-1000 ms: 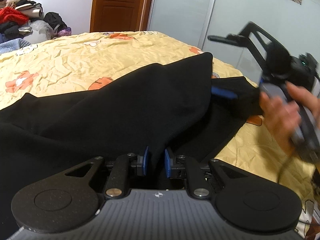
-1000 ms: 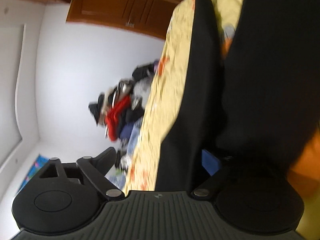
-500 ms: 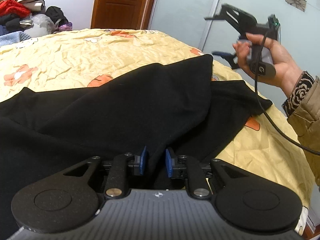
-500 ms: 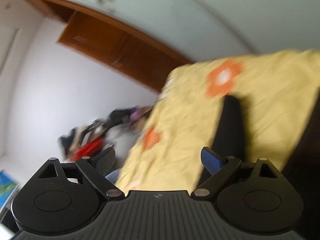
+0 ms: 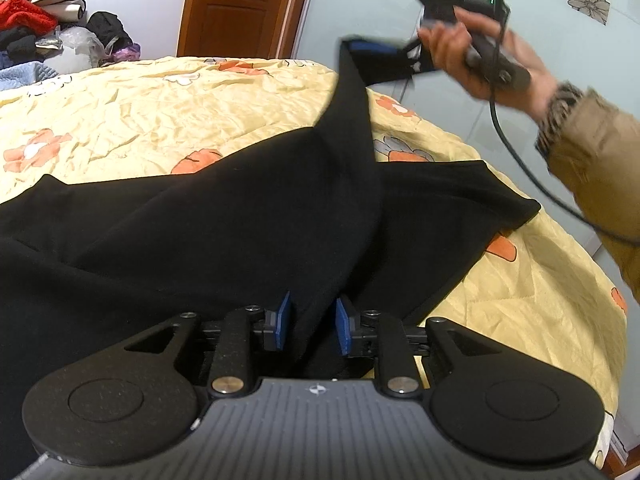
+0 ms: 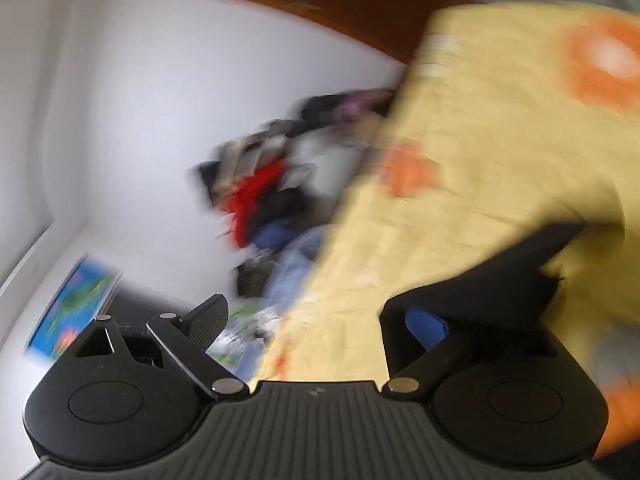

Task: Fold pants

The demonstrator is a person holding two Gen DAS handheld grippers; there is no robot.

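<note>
Left gripper low at the near edge of the bed, jaws narrow and opening, a fold of the black pants between the blue pads; whether the pads press on the cloth cannot be told. Pants lie spread across the near part of the bed on the yellow flowered quilt, reaching toward the bed's right edge, where one dark corner lies flat. From the middle of the pants a strip of cloth rises in a taut peak toward the far right, up to the right gripper, held in a hand in a tan sleeve above the bed's far right side. In the right wrist view, blurred, the right gripper's jaws stand wide, black cloth draped over the blue pad of one finger, the other finger bare. Cable hangs from that gripper. Beyond the bed: clothes pile at the far left corner, wooden door, white wall.
</note>
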